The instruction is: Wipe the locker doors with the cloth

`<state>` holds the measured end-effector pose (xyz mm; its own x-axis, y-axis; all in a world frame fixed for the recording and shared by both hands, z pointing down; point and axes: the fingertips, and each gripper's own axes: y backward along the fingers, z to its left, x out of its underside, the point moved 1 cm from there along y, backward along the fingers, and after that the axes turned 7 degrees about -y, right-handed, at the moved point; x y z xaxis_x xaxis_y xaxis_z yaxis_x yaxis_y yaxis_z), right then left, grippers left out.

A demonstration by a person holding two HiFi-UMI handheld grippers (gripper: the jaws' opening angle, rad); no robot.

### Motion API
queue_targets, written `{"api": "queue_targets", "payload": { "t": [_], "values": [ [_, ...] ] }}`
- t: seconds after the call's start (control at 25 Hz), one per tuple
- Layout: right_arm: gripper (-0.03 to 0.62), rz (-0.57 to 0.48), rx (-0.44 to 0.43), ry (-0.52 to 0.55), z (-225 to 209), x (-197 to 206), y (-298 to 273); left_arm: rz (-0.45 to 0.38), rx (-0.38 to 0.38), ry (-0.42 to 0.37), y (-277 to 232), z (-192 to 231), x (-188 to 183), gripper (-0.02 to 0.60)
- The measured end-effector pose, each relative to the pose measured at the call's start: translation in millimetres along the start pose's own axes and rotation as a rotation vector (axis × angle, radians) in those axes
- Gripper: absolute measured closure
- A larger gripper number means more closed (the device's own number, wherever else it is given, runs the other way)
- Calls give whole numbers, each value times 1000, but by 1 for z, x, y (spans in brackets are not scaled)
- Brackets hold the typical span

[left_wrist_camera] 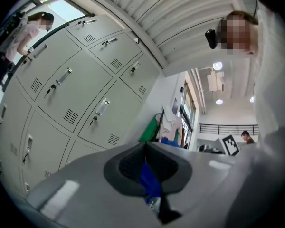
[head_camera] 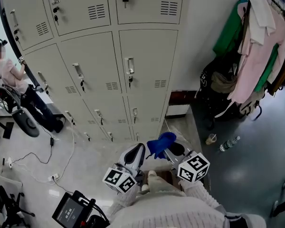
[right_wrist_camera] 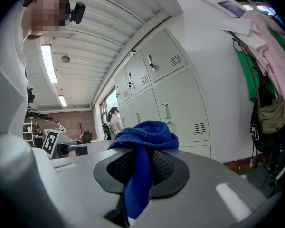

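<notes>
Cloth (right_wrist_camera: 145, 132) of nubby blue terry bunches over the right tongs (right_wrist_camera: 141, 170), clamped shut on it in front of the grey metal locker doors (head_camera: 147, 61), while the left tongs (left_wrist_camera: 145, 170) pinch one fold, likewise closed.

Clothes (head_camera: 256, 51) hang at right, with a bottle (head_camera: 229, 143) and a cup (head_camera: 211, 138) on the floor (head_camera: 256, 175) nearby.

No legible txt, labels, nos. in any view

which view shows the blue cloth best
Right gripper view: the cloth hangs large, pinched by the right gripper. Head view shows the cloth small; left gripper view only a blue scrap between its jaws.
</notes>
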<state>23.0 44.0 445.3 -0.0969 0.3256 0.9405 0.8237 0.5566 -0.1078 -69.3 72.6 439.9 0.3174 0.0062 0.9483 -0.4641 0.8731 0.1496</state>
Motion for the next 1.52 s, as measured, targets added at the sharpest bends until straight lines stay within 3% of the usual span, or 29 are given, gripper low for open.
{"api": "queue_targets", "payload": {
  "t": [0.32,0.76,1.12,1.52],
  "values": [
    [536,0,-71,11,-30,-27,-37,-21,-30,-43,-44,24,-15,581],
    [536,32,-115,18,-81,-39,-62,-43,-84,-41,-92,44,-10,581],
    [536,47,-135,59,-88,-50,-84,-42,-105,-75,-111,60,-19,581],
    [536,47,-152,116,-80,-76,-121,4,-67,-82,-123,75,-30,581]
  ]
}}
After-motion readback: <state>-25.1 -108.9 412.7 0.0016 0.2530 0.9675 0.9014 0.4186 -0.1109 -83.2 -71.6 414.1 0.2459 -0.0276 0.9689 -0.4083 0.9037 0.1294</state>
